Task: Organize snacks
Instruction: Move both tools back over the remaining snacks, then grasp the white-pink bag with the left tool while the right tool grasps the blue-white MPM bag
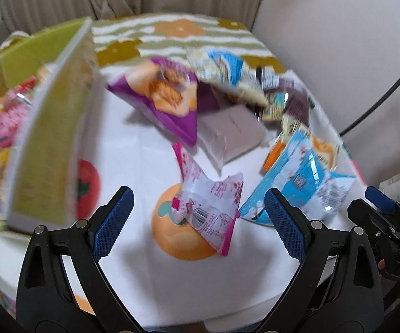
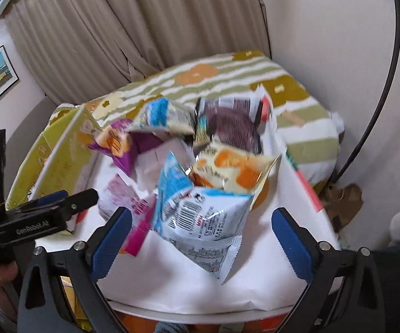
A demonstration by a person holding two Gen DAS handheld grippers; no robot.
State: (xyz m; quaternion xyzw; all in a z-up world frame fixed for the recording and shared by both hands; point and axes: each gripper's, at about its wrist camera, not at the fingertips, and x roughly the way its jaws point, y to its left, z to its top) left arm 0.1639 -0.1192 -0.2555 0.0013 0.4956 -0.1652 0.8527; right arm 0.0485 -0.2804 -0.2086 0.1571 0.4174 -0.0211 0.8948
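Observation:
Snack packets lie in a loose pile on a white cloth. A pink and white packet (image 1: 211,208) lies just ahead of my open, empty left gripper (image 1: 198,197). A blue and white packet (image 2: 200,208) lies between the jaws of my open, empty right gripper (image 2: 201,219); it also shows in the left wrist view (image 1: 297,177). Behind are a purple packet (image 1: 169,97), a dark brown packet (image 2: 233,125) and an orange packet (image 2: 233,166). A yellow-green box (image 1: 47,138) at the left holds several packets.
The round table (image 2: 255,299) has a white cloth with orange fruit prints. A striped green cushion (image 2: 297,105) lies behind the pile. Curtains (image 2: 116,27) hang at the back. A black cable (image 2: 371,122) runs down the wall at the right.

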